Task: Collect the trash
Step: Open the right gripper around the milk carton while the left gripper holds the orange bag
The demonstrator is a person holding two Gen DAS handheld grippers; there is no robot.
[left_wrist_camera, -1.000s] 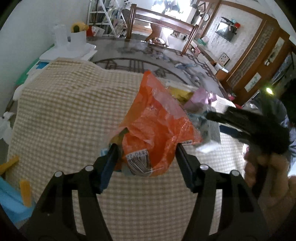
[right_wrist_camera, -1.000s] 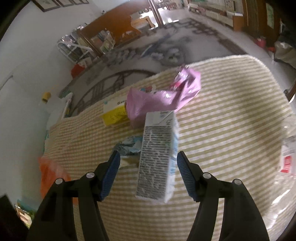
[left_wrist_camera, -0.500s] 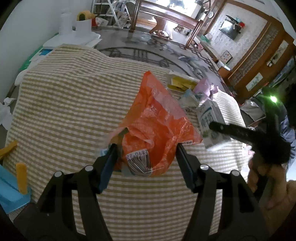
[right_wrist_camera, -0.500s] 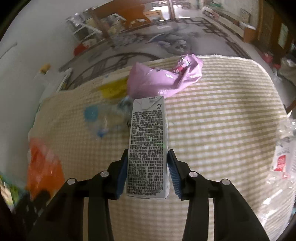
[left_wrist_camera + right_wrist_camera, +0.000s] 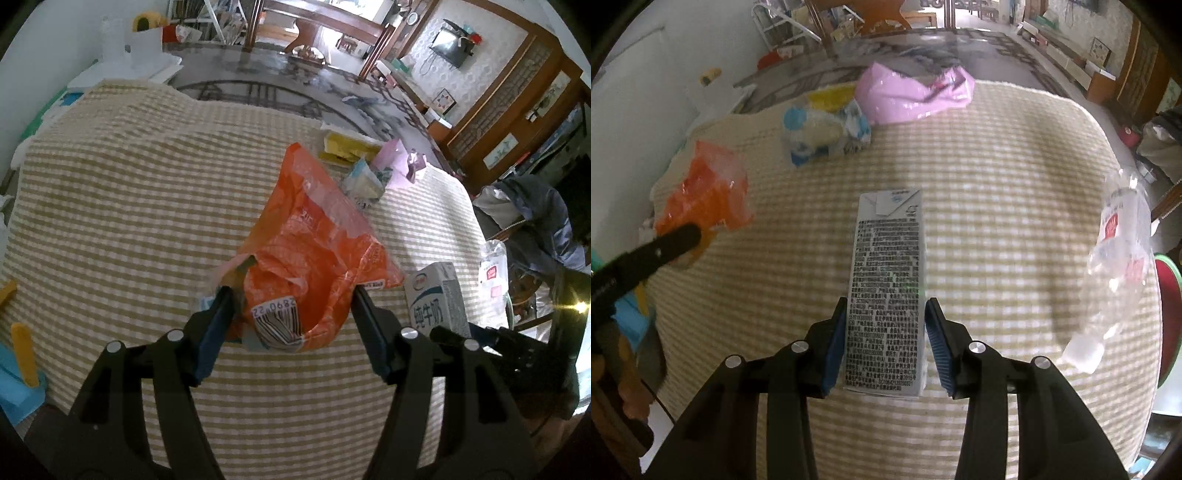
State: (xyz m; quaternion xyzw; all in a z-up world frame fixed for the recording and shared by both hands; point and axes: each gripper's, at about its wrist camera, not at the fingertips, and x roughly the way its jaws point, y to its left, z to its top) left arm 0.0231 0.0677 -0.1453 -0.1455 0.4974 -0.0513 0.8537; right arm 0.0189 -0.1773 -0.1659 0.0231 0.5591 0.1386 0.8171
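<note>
Since a second ago the right gripper has clamped the milk carton and carried it beside the orange bag pinched in the left gripper, whose floppy mouth could fold shut and block the carton.

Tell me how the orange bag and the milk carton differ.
The orange bag is soft, crinkled plastic; the milk carton is a stiff, straight-sided box. The bag is bright orange with a barcode; the carton is pale with dense black print. Both are clamped in a gripper: bag in the left gripper, carton in the right gripper.
</note>
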